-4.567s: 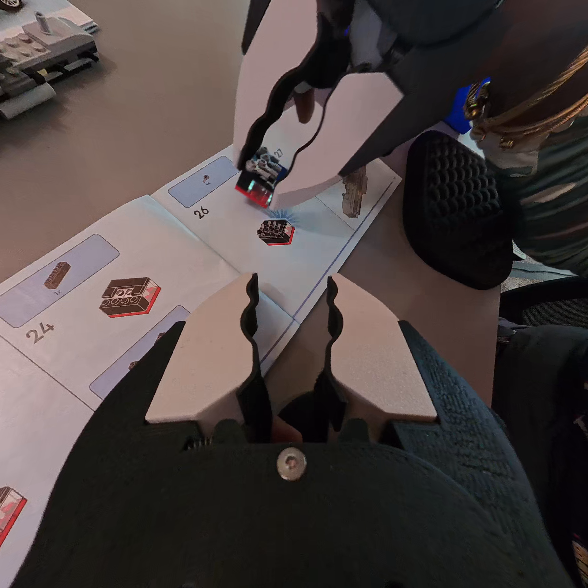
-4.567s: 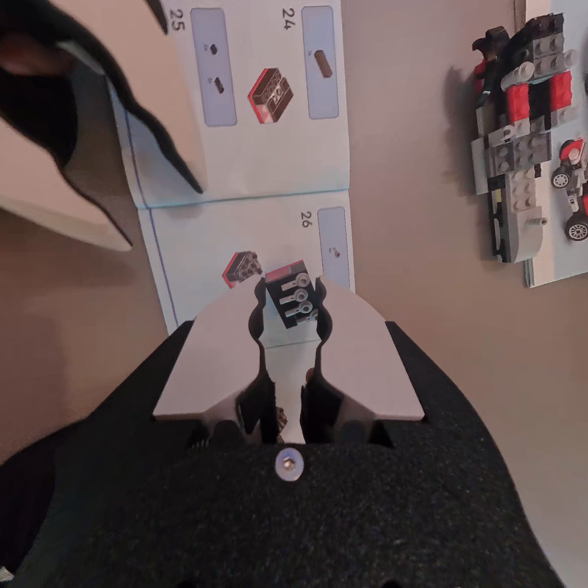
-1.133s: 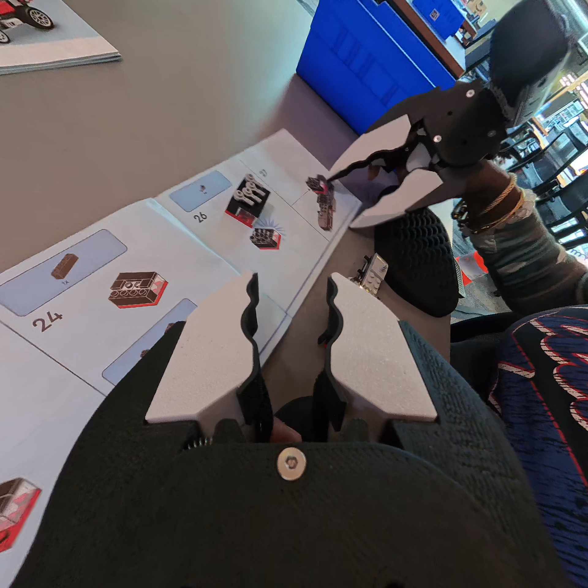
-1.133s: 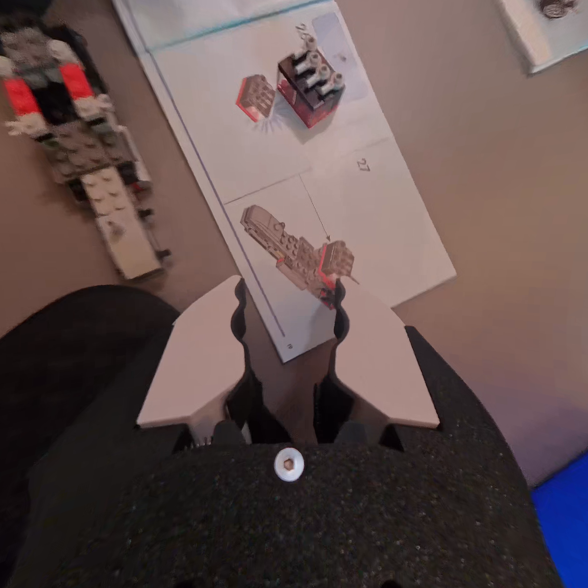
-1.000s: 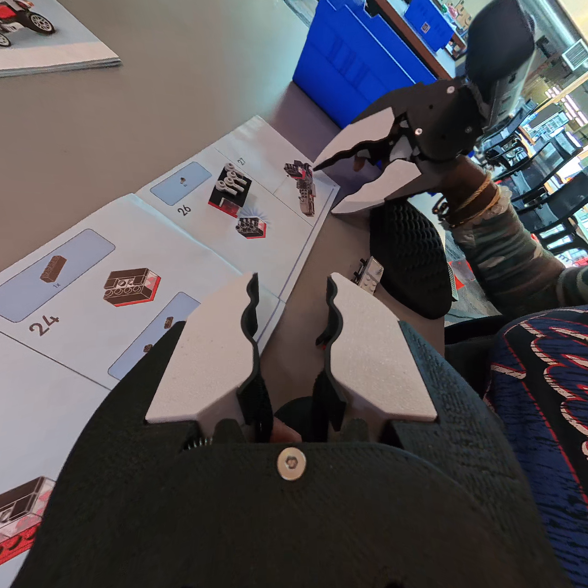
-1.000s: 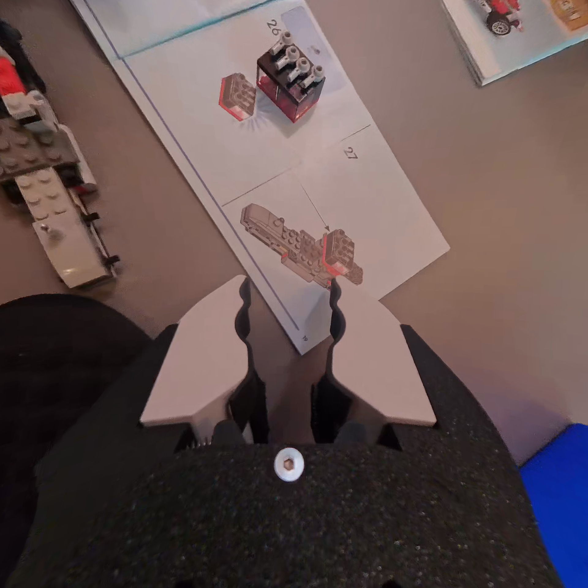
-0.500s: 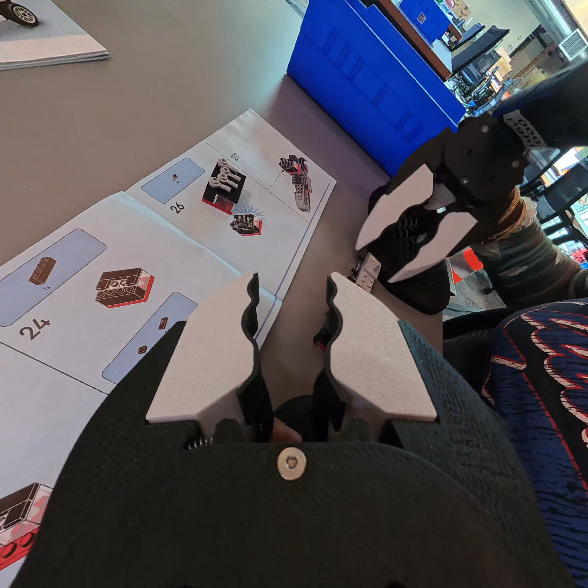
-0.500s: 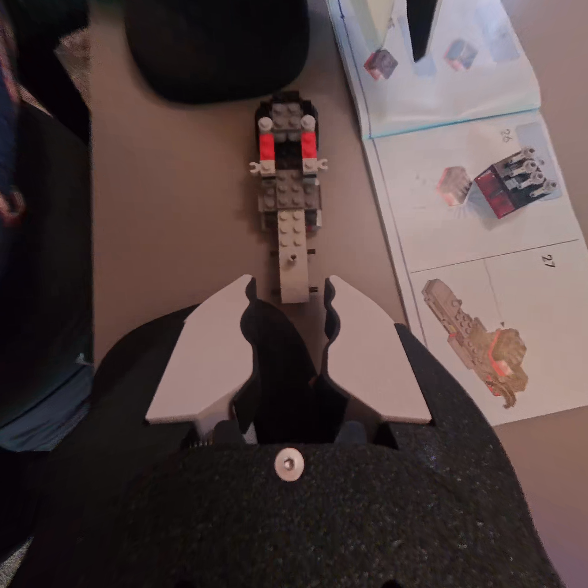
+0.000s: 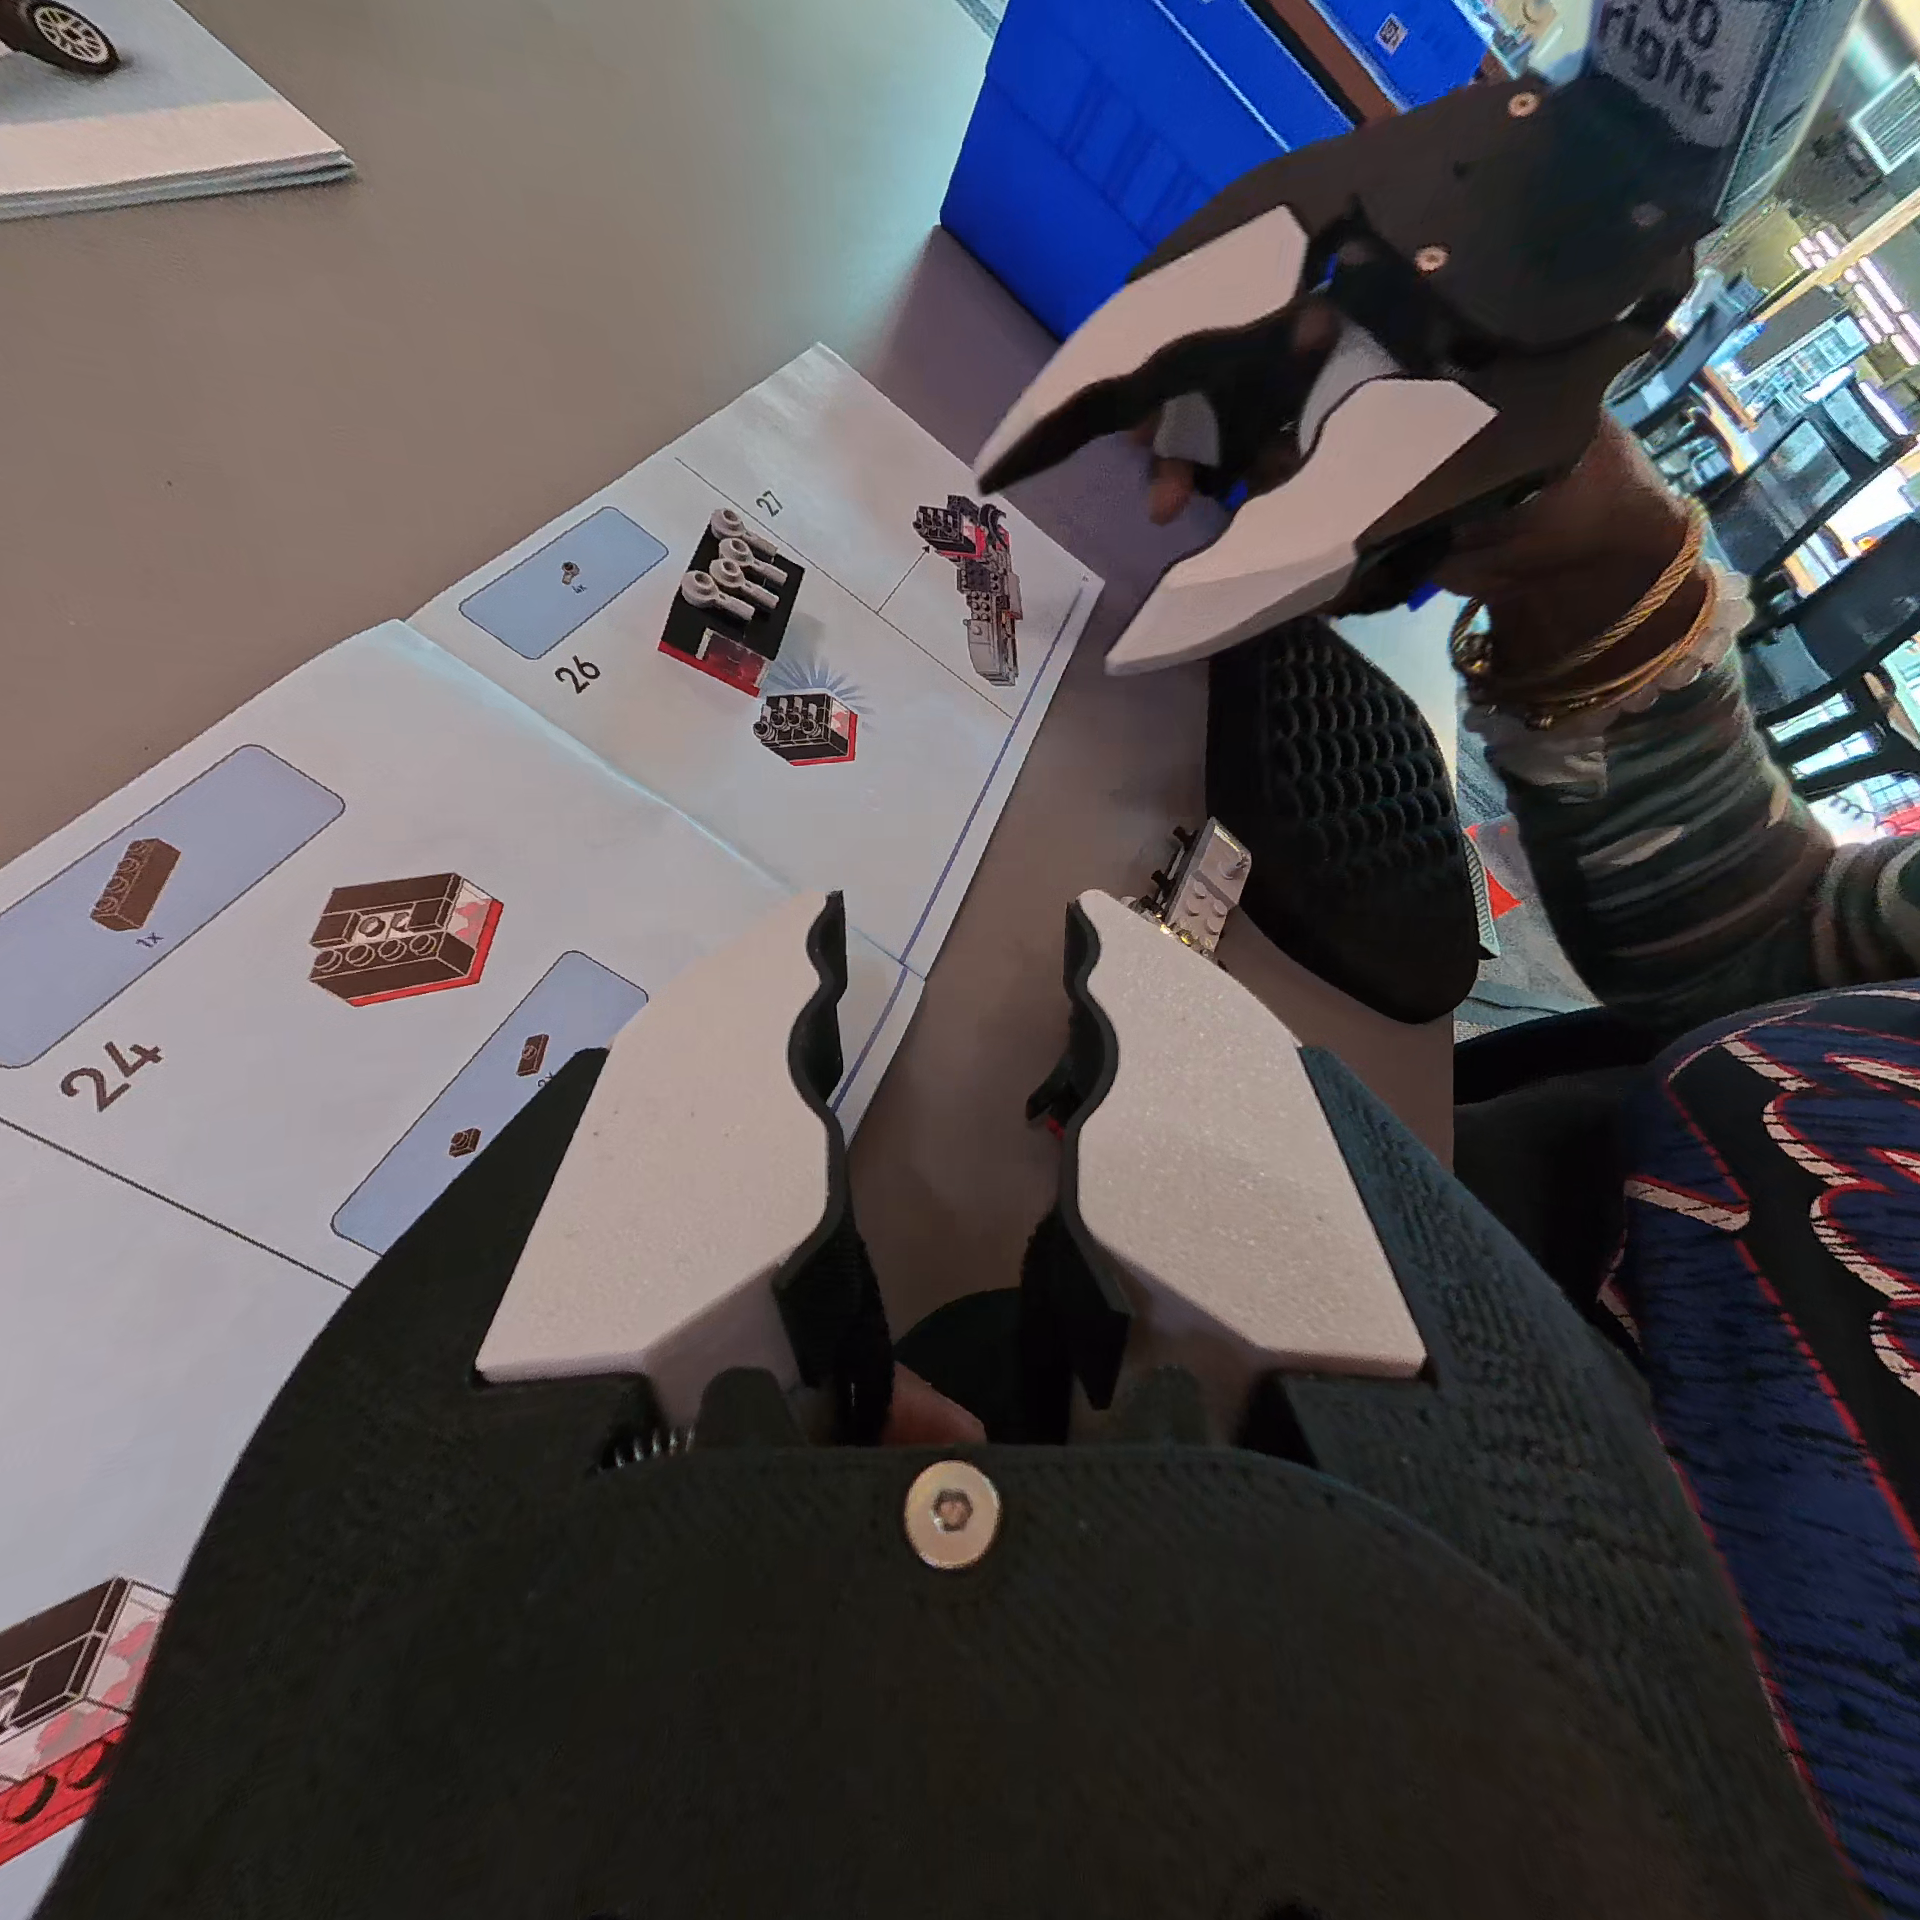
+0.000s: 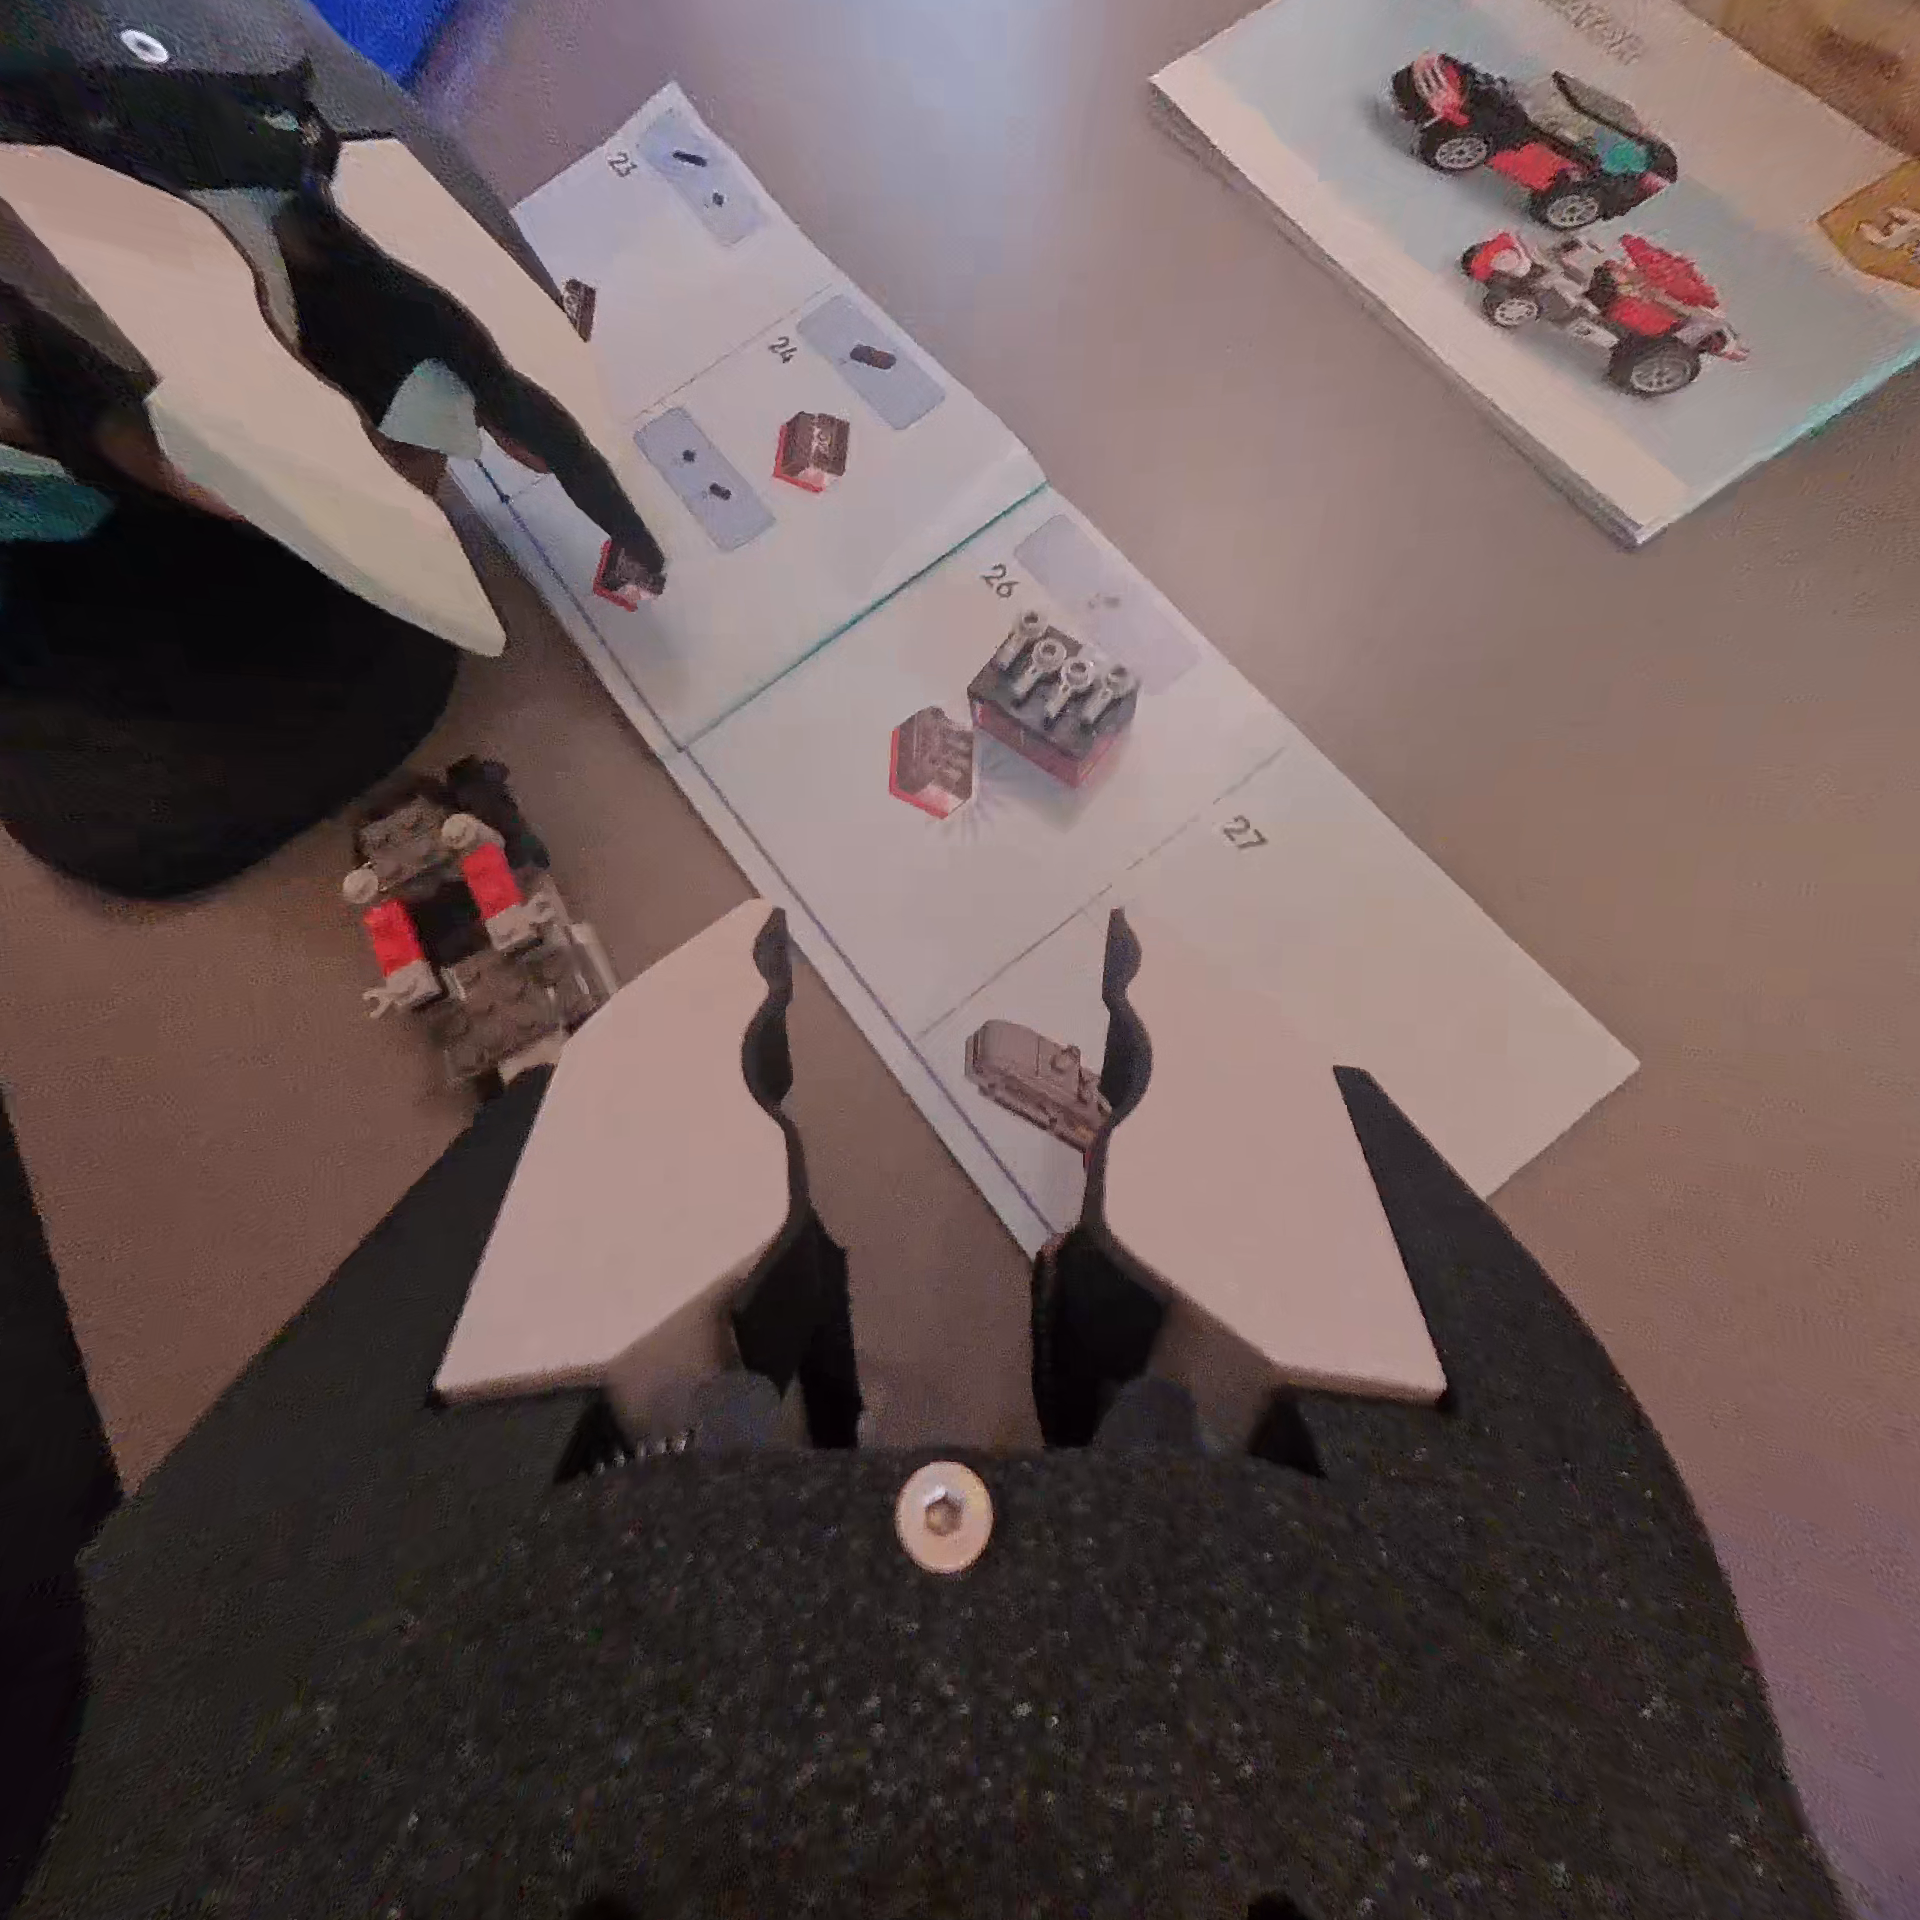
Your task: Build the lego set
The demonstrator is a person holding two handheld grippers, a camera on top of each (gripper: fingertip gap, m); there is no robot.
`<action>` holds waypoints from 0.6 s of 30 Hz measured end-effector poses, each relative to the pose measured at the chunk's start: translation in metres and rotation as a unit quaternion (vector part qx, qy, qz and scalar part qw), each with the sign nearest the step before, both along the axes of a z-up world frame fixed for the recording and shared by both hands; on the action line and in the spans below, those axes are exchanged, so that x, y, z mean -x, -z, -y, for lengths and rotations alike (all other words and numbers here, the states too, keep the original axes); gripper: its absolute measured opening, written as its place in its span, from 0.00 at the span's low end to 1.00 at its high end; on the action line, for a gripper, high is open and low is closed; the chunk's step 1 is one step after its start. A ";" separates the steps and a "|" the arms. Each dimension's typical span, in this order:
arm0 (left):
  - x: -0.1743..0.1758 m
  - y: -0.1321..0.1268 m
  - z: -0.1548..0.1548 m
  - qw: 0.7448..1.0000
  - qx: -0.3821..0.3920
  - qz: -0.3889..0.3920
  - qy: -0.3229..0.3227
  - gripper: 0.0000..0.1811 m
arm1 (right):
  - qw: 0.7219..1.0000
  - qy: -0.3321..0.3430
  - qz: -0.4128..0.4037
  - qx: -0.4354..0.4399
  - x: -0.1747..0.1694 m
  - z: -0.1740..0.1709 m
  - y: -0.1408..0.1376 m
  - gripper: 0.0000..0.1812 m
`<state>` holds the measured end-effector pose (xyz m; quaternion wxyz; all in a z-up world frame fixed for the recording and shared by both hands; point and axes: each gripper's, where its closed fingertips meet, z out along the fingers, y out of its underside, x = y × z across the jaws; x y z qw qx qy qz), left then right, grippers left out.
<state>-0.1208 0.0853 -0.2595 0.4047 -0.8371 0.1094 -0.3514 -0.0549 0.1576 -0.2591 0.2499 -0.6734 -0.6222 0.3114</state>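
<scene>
Grey worktop [image 10: 1299,436] with an open instruction booklet [image 9: 644,790], both grippers empty above it.

Left wrist view: left gripper [image 9: 951,940] hangs over the booklet's near edge, jaws parted, nothing between them; right gripper [image 9: 1101,561] hovers wide open beyond the page; small black-and-red block [image 9: 732,597] sits on the page, probably parked there for matching; right wrist view: right gripper [image 10: 940,961] gapes empty; long grey-and-red chassis [image 10: 468,935] lies just beside the booklet, bare worktop around it leaving room to reach.
</scene>
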 end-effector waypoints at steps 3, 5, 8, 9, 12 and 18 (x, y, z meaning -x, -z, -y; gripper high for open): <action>0.000 -0.002 0.000 1.000 -0.005 0.006 0.000 0.22 | 0.999 -0.023 0.015 -0.025 0.022 -0.002 0.010 0.33; 0.001 -0.003 0.000 1.000 -0.007 0.012 0.000 0.22 | 0.996 -0.079 0.024 -0.040 0.032 -0.003 0.011 0.32; 0.001 -0.004 0.001 1.000 -0.009 0.017 0.001 0.22 | 0.968 -0.211 0.060 -0.121 0.039 -0.016 0.014 0.30; 0.001 -0.004 0.001 1.000 -0.008 0.018 0.001 0.22 | 0.952 -0.253 0.078 -0.156 0.040 -0.024 0.016 0.30; 0.001 -0.004 0.001 1.000 -0.007 0.019 0.002 0.22 | 0.913 -0.352 0.115 -0.171 0.046 -0.033 0.022 0.29; 0.001 -0.003 0.000 1.000 -0.006 0.017 0.001 0.22 | 0.875 -0.444 0.158 -0.107 0.063 -0.022 0.030 0.22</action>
